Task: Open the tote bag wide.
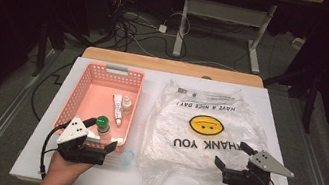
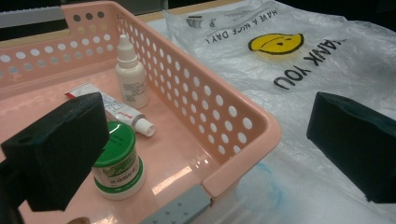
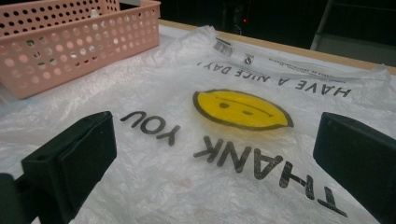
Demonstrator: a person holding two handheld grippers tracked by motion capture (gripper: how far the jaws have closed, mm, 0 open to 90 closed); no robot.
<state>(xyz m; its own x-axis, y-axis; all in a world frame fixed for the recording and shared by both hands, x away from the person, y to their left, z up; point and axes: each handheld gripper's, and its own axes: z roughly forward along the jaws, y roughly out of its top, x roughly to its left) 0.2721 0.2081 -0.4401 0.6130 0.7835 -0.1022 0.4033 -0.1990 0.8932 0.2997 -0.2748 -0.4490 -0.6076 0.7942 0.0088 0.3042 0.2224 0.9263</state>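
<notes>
Grippers, two of them, are sitting in my hands at the near edge of the table [image 1: 285, 143]: my left gripper [image 1: 100, 135] is hovering over the near right corner of the one pink basket [image 1: 105, 69], my right gripper [image 1: 231, 154] over the near part of the one plastic bag [image 1: 207, 130]. Both are standing with jaws wide apart, gripping nothing. Inside the basket I am counting three things: one green-lidded jar [image 2: 116, 161] nearest my left jaws, one tube [image 2: 116, 112] lying flat behind it, one white dropper bottle [image 2: 131, 77] upright beyond. The bag is lying flat just beside the basket's right wall, its printing facing away from me. Bare tabletop is showing right of the bag.
</notes>
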